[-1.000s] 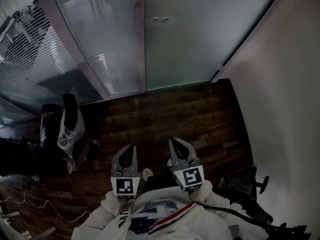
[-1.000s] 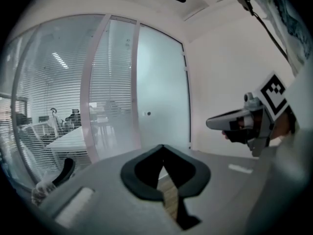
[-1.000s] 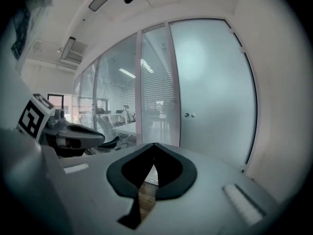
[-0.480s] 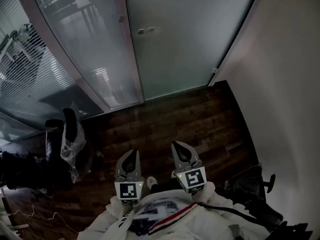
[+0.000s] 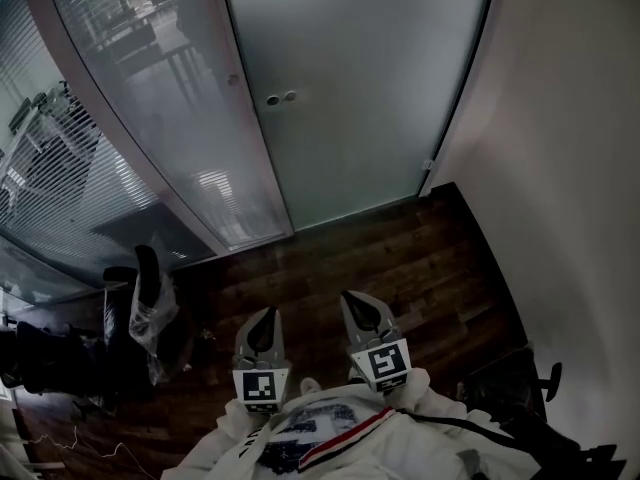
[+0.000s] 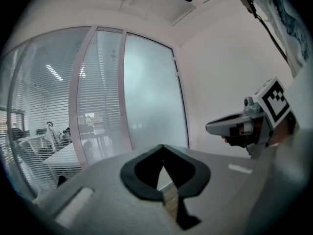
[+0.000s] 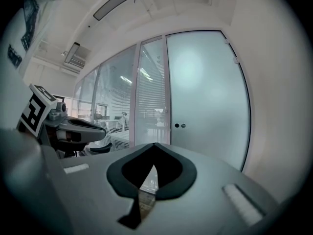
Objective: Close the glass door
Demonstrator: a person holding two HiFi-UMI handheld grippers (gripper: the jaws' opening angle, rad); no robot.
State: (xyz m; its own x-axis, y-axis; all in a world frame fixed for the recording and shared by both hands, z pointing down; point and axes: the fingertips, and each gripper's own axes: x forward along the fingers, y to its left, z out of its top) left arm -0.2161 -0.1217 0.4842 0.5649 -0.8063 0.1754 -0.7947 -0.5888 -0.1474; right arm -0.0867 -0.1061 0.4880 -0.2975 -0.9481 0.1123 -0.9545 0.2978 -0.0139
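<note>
My left gripper (image 5: 264,318) and right gripper (image 5: 358,306) are both pinched shut on nothing, side by side. The frosted glass door (image 5: 350,98) stands well ahead of their tips and looks flush in its frame. If I press bare glass with closed tips, they may skid past its two small round fittings (image 5: 280,98).

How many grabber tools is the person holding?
2. The left gripper sits low, left of centre; the right gripper is beside it, on its right. Nothing suggests any hidden.

Frosted, matt glass door (image 5: 350,98) — dark wood-plank floor (image 5: 380,258) with a dull sheen — smooth pale wall (image 5: 560,168)
</note>
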